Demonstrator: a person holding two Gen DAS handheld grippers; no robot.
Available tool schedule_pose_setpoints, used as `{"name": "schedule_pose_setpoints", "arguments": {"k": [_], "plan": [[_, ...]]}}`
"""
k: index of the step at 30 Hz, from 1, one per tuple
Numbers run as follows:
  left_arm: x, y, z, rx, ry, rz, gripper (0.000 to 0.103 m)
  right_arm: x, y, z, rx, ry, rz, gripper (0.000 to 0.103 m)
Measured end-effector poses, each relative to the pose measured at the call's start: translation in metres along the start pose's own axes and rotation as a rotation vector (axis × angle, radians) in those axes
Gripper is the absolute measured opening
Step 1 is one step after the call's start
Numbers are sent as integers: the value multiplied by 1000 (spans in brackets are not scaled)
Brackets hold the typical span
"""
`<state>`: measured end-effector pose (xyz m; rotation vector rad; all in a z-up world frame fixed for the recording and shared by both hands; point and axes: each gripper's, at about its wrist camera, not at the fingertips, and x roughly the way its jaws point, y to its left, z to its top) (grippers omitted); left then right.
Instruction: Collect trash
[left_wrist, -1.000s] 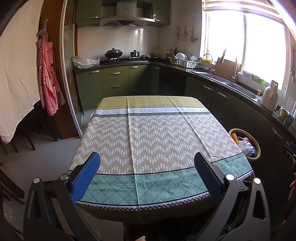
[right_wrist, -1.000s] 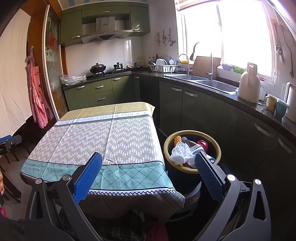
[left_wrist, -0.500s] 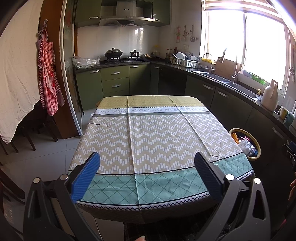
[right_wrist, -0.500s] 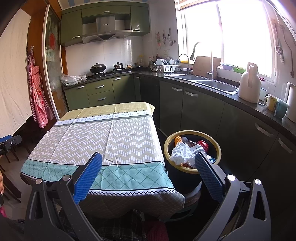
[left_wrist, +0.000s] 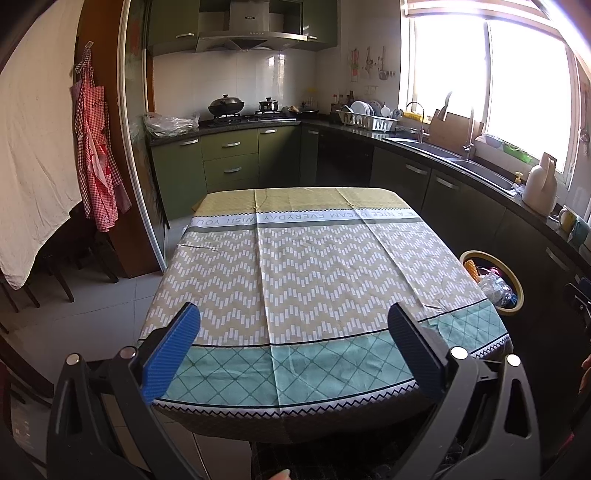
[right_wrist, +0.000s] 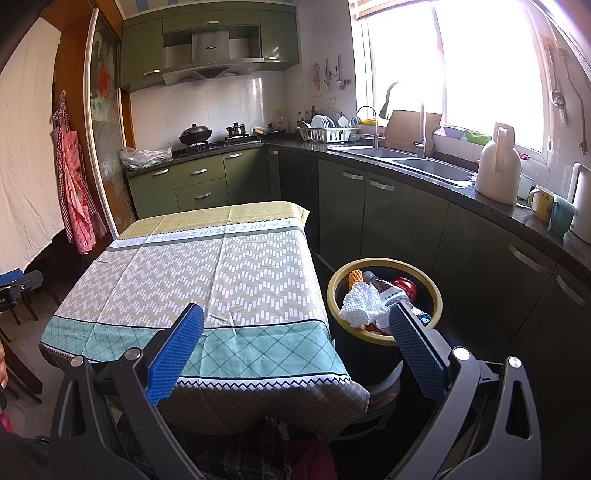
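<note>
Collection judged complete: left gripper (left_wrist: 293, 323) and right gripper (right_wrist: 295, 325) are held spread and empty above the table (left_wrist: 314, 266), trash (right_wrist: 364, 306) being seen in the bin (right_wrist: 384, 338) beside it; no further pickup seems required.

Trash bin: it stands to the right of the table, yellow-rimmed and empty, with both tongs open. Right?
Not quite. The trash bin is not empty: the right wrist view shows white netting, a red item and other rubbish inside. It does stand right of the table, yellow-rimmed, with both tongs open.
</note>
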<state>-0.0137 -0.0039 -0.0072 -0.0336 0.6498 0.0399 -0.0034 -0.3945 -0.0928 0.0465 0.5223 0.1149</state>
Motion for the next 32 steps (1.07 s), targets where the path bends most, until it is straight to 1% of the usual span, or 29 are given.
{"name": "schedule_pose_setpoints", "arguments": {"k": [9,14,15,18,22,24,26,29,32], "plan": [[1,3,2,-20,7,-18,97,3,0,-1,-4,8,-2,99],[0,-3,1,14,-1,27,97,5,1,-1,-9,13,-1,99],[0,-4,1,19,-5,27,97,6,1,-1,-9,14,0,99],[1,-2,1,2,-6,-15,97,7,1,-2,-9,18,0,99],[-1,-1,1,10,-28,-3,97,7,1,-2,-8,18,0,99],[-2,-1,1,17,-31,16,97,8,1,-2,-6,19,1,99],[-2,-1,2,17,-24,28,97,8,2,-3,-7,21,1,99],[0,3,2,1,-17,15,97,10,2,-3,-7,23,3,99],[0,3,1,7,-19,32,97,10,2,-2,-6,25,2,99]]}}
